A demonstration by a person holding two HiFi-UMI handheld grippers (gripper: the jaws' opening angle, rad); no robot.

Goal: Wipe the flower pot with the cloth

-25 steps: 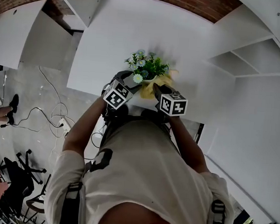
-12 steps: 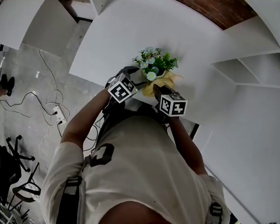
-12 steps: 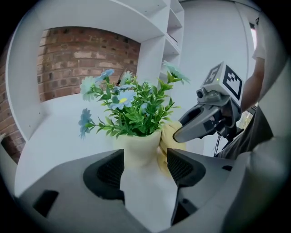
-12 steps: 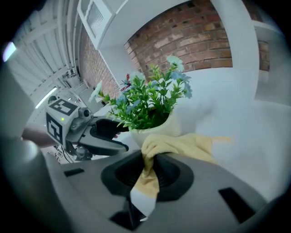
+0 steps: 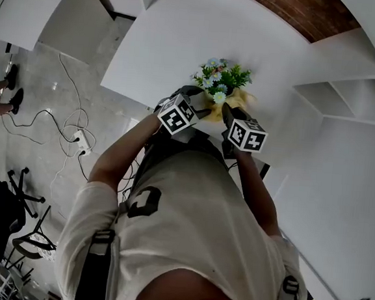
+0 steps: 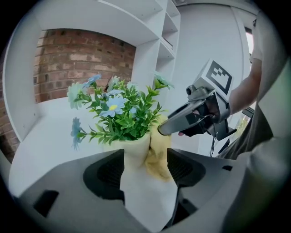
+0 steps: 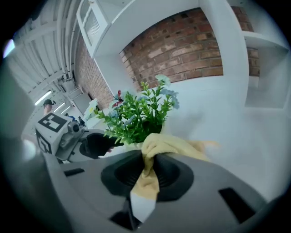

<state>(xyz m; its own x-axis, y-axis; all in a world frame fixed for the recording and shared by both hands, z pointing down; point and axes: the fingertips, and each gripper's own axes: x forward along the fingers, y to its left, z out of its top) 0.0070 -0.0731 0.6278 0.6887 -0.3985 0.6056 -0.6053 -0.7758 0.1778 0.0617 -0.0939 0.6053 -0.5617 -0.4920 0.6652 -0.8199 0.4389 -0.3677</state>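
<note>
one flower pot (image 6: 133, 146); one cloth (image 7: 169, 144)

Cream flower pot with green plastic plant (image 6: 134, 146): on white table (image 5: 184, 41), near its front edge, between jaws of left gripper (image 6: 145, 169). Yellow cloth (image 6: 160, 152): against pot's right side, pinched in right gripper (image 7: 146, 170). White shelf unit (image 5: 348, 101): right of pot. Brick wall (image 7: 182, 50): behind pot.

Left claw (image 6: 145, 159) clamped, right claw (image 7: 148, 170) clamped, tilted down
</note>
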